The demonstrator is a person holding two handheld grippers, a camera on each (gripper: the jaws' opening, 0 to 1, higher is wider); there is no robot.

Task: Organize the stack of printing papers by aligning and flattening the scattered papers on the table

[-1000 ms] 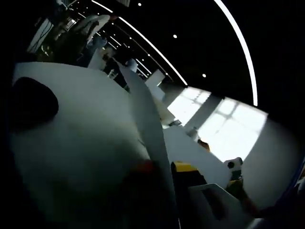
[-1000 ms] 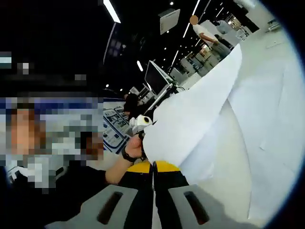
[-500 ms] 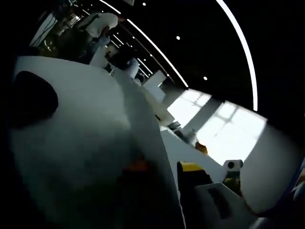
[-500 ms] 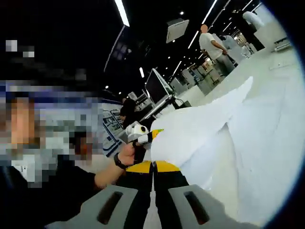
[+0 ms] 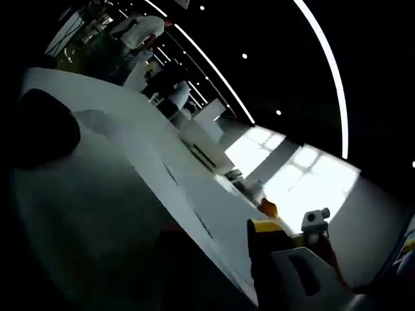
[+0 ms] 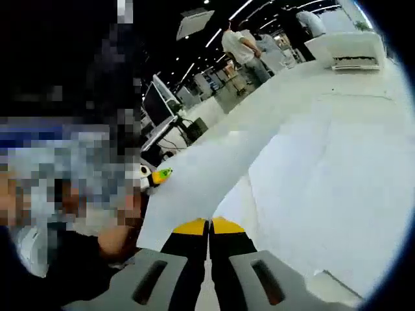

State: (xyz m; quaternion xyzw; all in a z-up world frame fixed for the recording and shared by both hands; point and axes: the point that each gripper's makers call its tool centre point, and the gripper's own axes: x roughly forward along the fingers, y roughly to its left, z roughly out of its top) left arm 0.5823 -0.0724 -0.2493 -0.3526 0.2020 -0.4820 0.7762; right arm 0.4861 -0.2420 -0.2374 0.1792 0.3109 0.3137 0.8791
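right gripper (image 6: pixel 209 228) – jaws pressed together, pinching the near edge of a white sheet (image 6: pixel 214 170) | sheet slopes down over papers (image 6: pixel 337 175) on the table (image 6: pixel 285 81) | left gripper (image 5: pixel 275 249) – dim, jaw state unclear, sheet (image 5: pixel 130 188) across it

papers (image 6: pixel 214 172) | white, loose sheets | lying nearly flat on table (image 6: pixel 363 84) | edges misaligned

Papers (image 6: pixel 214 172), right gripper view: the sheaf that stood raised and bowed a second ago now lies lowered, nearly flat along the table (image 6: pixel 363 97). Left gripper view: the upright sheet edge has dropped to a low, dim slope, apparently resting on the papers (image 5: pixel 130 188) beneath.
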